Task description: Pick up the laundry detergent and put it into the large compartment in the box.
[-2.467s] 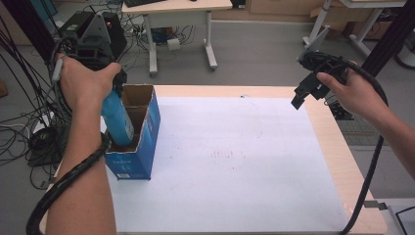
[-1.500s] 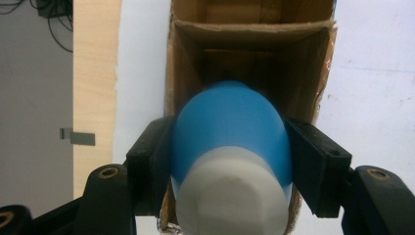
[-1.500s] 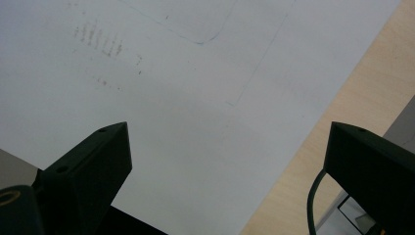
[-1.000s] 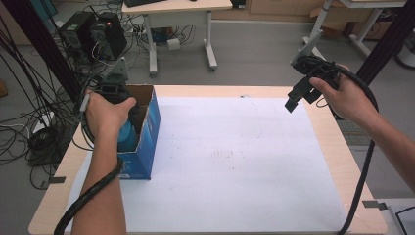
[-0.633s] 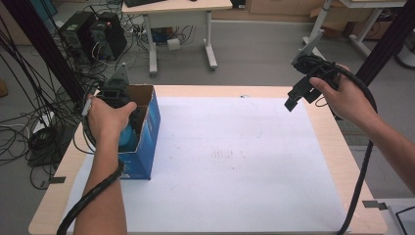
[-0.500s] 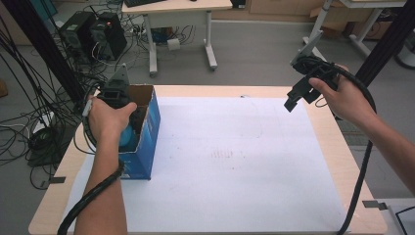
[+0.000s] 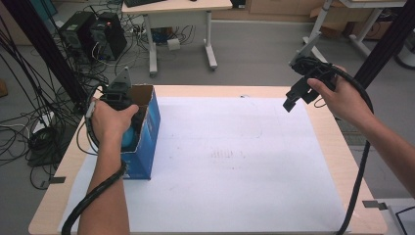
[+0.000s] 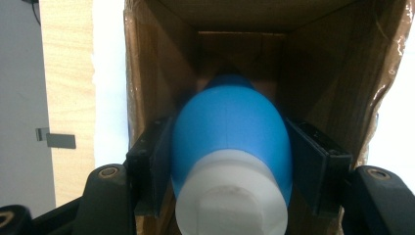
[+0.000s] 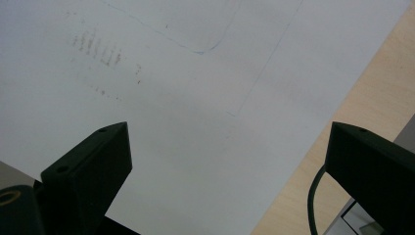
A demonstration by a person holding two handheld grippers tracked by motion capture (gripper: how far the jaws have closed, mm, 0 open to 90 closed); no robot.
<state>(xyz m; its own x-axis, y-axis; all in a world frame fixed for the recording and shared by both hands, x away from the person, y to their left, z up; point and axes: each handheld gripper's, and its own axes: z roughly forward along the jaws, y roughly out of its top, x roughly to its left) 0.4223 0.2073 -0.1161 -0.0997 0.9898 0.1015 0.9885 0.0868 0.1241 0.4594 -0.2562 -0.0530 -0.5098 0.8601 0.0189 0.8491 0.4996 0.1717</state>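
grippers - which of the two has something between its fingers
The left gripper: its fingers flank a blue and white bottle inside the cardboard box. The right gripper is open over bare white paper.

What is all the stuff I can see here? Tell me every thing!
Box: one, blue outside and brown cardboard inside, open top, at the table's left.
Bottle: one, blue with a white end, inside the box, between the left gripper's jaws.
Paper sheet: one, white with faint marks, covering most of the table.
Table: one, light wood, in the middle.
Desk: one, light top on white legs, on the floor behind.
Computer towers: two, black, on the floor at back left, among black cables.
Left gripper: one, black, reaching into the box, shut on the bottle.
Right gripper: one, black, held above the table's right, jaws open and empty.
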